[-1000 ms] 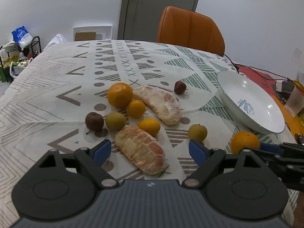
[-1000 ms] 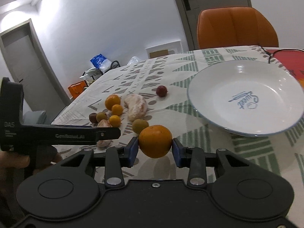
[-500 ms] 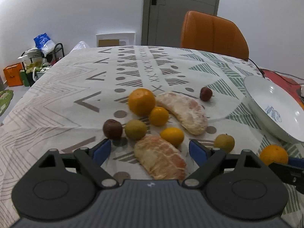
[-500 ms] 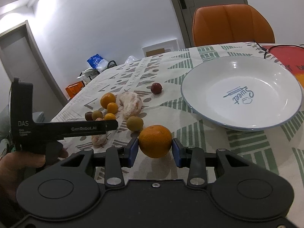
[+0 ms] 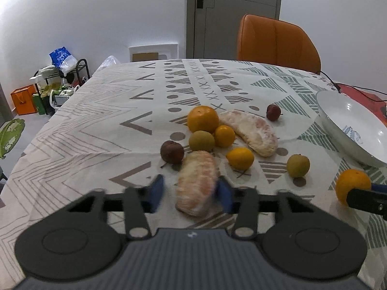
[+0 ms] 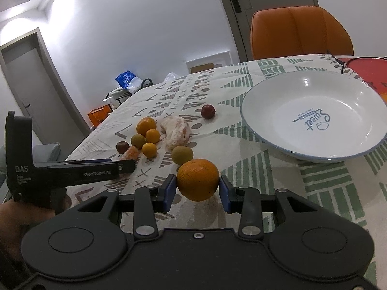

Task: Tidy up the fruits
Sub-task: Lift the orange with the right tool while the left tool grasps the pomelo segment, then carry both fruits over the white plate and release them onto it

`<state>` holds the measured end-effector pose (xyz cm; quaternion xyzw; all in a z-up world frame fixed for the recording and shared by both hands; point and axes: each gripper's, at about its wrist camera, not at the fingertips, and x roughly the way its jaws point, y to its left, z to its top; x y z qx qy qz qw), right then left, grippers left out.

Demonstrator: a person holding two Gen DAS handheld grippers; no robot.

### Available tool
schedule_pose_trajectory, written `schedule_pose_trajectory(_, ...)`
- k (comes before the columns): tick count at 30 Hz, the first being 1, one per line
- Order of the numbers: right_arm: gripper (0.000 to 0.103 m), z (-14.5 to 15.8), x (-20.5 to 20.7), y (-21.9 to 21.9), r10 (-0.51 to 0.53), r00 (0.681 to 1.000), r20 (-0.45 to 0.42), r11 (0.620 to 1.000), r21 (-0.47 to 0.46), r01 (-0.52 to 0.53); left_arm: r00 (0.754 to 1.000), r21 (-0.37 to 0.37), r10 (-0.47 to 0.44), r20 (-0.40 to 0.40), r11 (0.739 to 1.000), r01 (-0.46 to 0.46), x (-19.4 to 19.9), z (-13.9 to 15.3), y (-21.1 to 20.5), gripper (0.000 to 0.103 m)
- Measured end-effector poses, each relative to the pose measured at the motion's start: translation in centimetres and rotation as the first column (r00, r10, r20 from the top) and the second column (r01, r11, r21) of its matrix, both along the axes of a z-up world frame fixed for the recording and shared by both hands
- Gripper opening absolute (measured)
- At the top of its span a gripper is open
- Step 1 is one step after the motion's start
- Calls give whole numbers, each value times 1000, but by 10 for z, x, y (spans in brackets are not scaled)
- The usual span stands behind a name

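Left gripper (image 5: 188, 192) jaws are closing around the pomelo (image 5: 197, 182); right gripper (image 6: 197, 192) grips an orange (image 6: 197, 179) near the plate (image 6: 263, 133), ready to deposit.

Peeled pomelo wedge (image 5: 197, 181) lies flat on the cloth beside small scattered fruits (image 5: 212, 135).

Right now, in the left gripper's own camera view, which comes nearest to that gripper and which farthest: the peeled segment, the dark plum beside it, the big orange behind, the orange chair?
1. Peeled segment: between the closing jaws of the left gripper.
2. Dark plum: just beyond, slightly left.
3. Big orange: farther back, mid-table.
4. Orange chair: behind the table's far edge.
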<state>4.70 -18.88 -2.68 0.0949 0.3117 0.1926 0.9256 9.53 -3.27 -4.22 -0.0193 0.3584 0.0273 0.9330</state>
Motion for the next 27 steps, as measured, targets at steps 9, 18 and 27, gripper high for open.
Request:
schedule_pose_trajectory(9,36,7,-8,-6,-15,999,31,1000,18,15,1000,-63,4,23,998,-2,-12,12,6,32)
schedule_pose_trajectory(18,36,17,-13,-22,-53,996,72,998,28,51,996,-72,-37,79,997,43,-19,32,-8,32)
schedule_pose_trajectory(27,36,23,-18,-40,-99,990,100,995,37,96,989,-70,-85,120,993,94,-17,45,-30,32)
